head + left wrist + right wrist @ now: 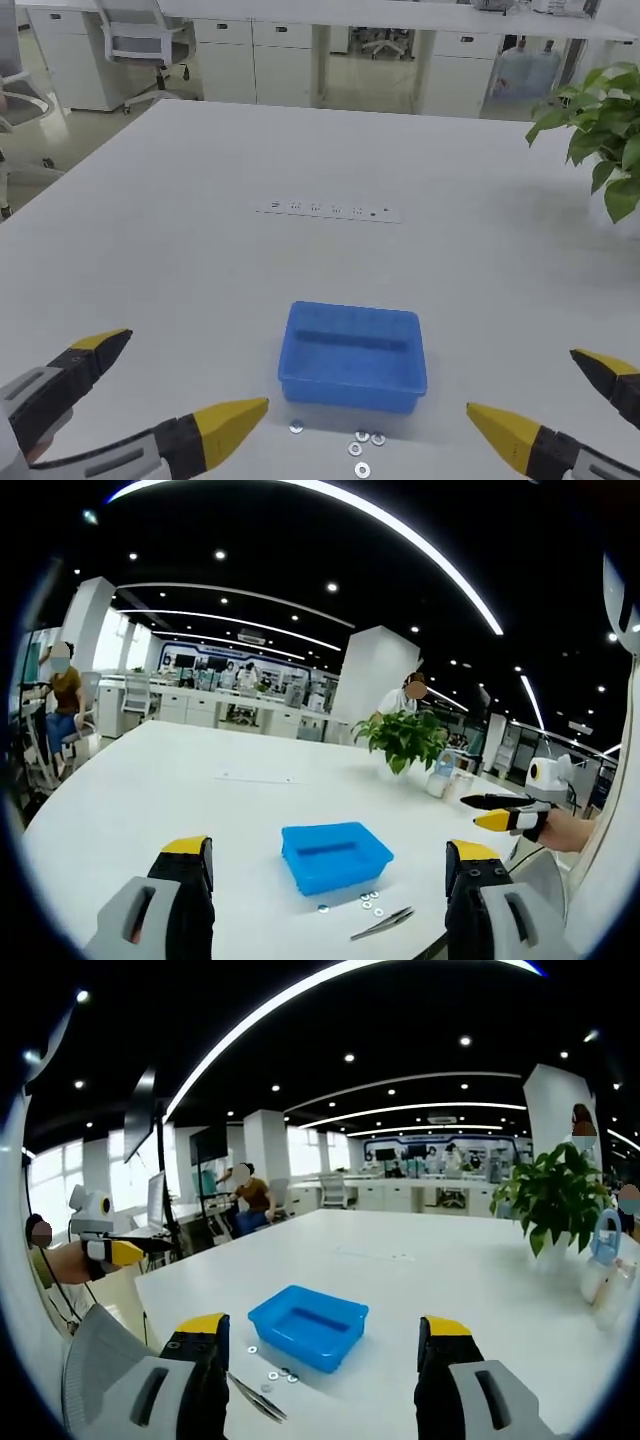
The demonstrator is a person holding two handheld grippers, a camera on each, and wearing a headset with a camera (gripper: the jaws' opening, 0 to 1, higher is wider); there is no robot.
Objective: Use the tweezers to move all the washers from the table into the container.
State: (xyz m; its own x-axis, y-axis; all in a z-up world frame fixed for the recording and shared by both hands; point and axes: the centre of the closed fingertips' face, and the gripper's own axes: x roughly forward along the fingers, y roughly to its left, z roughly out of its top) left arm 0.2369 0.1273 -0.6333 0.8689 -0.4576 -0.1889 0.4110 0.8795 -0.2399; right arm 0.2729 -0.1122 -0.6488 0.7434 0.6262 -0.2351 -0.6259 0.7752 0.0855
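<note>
Head view puts the blue container (352, 355) in the middle of the table (180, 180), with our left tongs (187, 374) off to its near-left and our right tongs (527, 383) off to its near-right. Both are spread wide and gripping nothing. The washers (362, 445) sit loose on the table just in front of the container's near wall, none inside that we can see.

What the pickup hangs on is the tweezers (383, 923). In the left gripper view they lie flat on the near side of the washers, further from the container than the washers are. In the right gripper view the tweezers (256, 1397) show up just beside that gripper's left jaw. Their long axis runs slantwise across both views, so neither pair of tongs is square across it. We'd guess the right tongs are a touch nearer, but honestly it's close. Either way the tweezers lie ahead of and below both.
</note>
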